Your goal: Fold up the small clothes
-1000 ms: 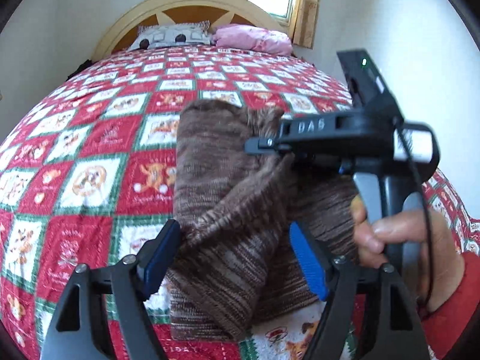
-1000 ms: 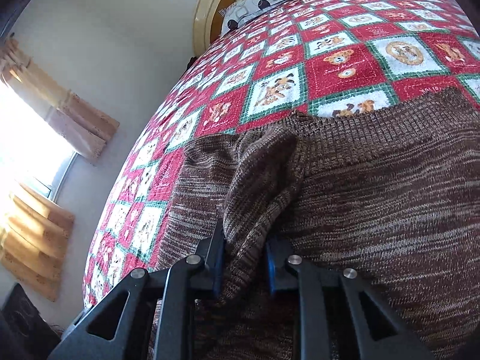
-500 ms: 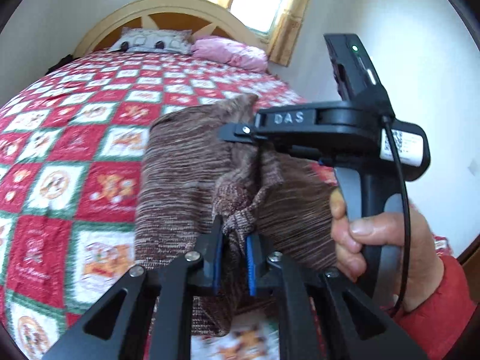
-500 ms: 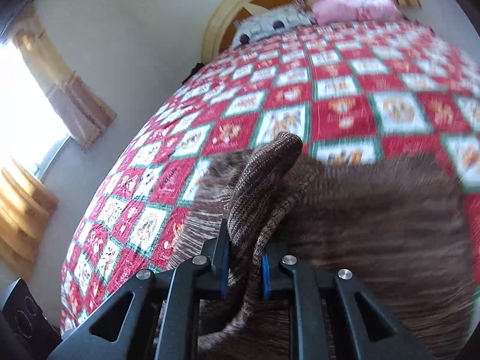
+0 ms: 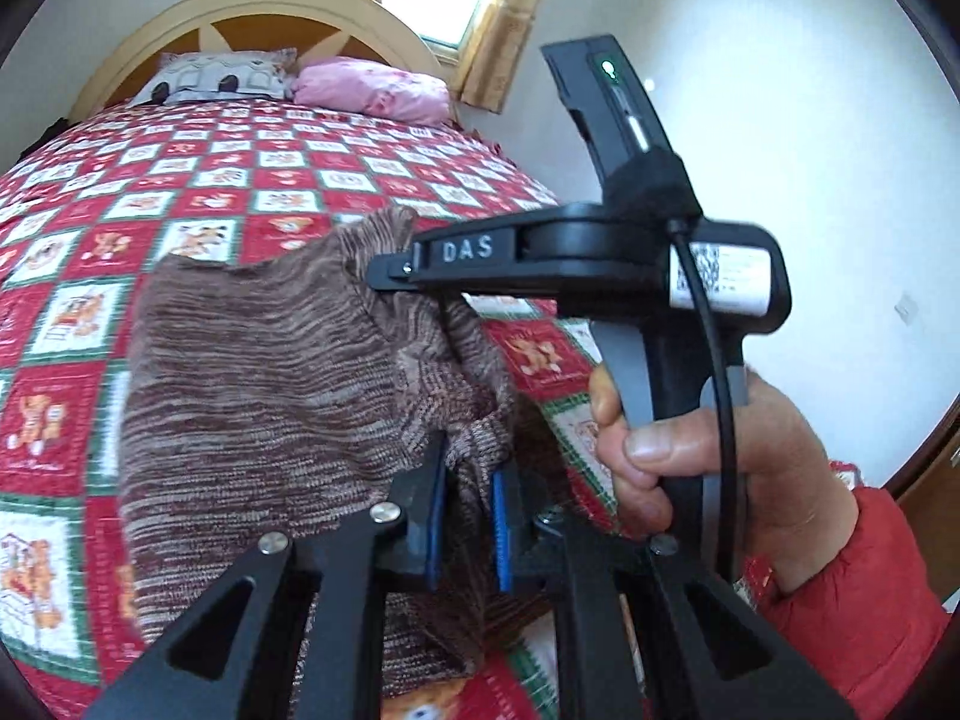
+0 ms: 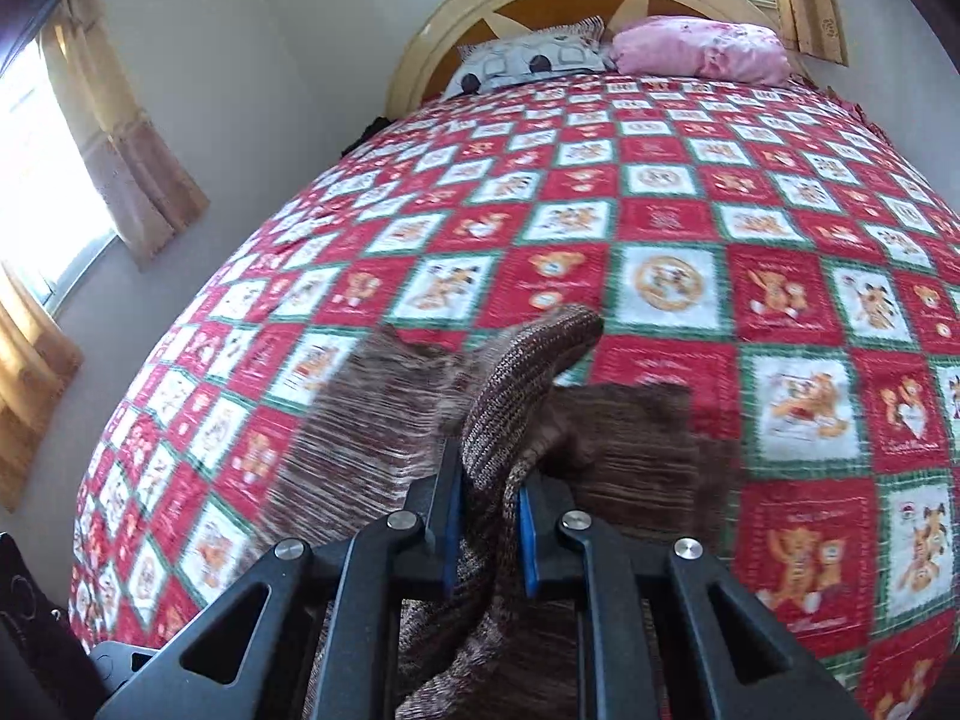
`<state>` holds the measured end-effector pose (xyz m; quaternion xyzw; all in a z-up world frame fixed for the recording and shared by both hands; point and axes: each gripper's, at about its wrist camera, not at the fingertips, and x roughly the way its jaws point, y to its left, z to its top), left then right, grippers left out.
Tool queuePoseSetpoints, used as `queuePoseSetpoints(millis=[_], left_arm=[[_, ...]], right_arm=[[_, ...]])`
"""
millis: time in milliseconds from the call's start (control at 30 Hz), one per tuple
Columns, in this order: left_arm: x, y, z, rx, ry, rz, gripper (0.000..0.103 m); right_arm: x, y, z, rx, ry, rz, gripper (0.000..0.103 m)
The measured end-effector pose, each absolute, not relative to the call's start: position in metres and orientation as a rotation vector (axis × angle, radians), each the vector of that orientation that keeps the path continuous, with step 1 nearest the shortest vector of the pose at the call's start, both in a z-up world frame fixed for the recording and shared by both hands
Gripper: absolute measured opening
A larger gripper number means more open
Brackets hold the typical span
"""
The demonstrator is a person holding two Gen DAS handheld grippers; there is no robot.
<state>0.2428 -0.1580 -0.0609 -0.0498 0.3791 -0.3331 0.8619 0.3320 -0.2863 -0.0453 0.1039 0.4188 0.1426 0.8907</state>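
Above the quilt [image 6: 660, 228] — both grippers' jaws pinched tight on the brown knit garment [image 5: 270, 372].

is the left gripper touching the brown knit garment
Touching. Left wrist view: the left gripper has both blue pads closed on a bunched fold of the brown knit garment.

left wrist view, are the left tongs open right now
No, the left tongs are shut on a bunched fold of the brown knit garment.
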Motion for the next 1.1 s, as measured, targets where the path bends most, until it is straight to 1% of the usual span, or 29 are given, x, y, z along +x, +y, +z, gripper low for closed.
queuePoseSetpoints(millis=[200,300,533,667,733,800,833,867,900,933,967,1000,1033,1100], left_arm=[[0.236,-0.174,-0.074,-0.061,0.801,-0.712,0.014],[0.228,-0.177,-0.072,-0.052,0.792,-0.719,0.013],[0.225,-0.186,-0.071,-0.048,0.779,-0.735,0.014],[0.223,-0.195,-0.080,0.007,0.798,-0.746,0.016],[0.219,-0.196,-0.080,0.015,0.809,-0.749,0.021],[0.215,-0.190,-0.078,0.007,0.818,-0.767,0.028],[0.213,-0.184,-0.075,-0.004,0.825,-0.784,0.036],[0.212,-0.181,-0.074,-0.010,0.830,-0.791,0.044],[0.209,-0.174,-0.071,-0.022,0.835,-0.798,0.048],[0.209,-0.168,-0.069,-0.030,0.839,-0.803,0.057],[0.204,-0.158,-0.065,-0.038,0.840,-0.803,0.070],[0.202,-0.151,-0.063,-0.041,0.836,-0.796,0.074],[0.202,-0.145,-0.061,-0.043,0.829,-0.783,0.076],[0.200,-0.127,-0.055,-0.059,0.811,-0.748,0.076]], right_arm=[[0.326,-0.304,-0.067,0.194,0.891,0.269,0.015],[0.323,-0.315,-0.077,0.240,0.890,0.264,0.015],[0.321,-0.326,-0.079,0.311,0.864,0.265,0.015],[0.321,-0.325,-0.091,0.288,0.892,0.232,0.015],[0.319,-0.324,-0.098,0.279,0.889,0.224,0.015],[0.316,-0.327,-0.098,0.291,0.874,0.209,0.016],[0.314,-0.327,-0.096,0.285,0.868,0.204,0.016],[0.312,-0.326,-0.094,0.264,0.866,0.194,0.022],[0.308,-0.324,-0.092,0.228,0.865,0.176,0.024],[0.304,-0.322,-0.089,0.199,0.863,0.162,0.027],[0.300,-0.321,-0.086,0.171,0.857,0.147,0.029],[0.294,-0.320,-0.083,0.141,0.846,0.123,0.029],[0.289,-0.320,-0.080,0.121,0.832,0.104,0.029],[0.276,-0.321,-0.073,0.100,0.802,0.078,0.029]])
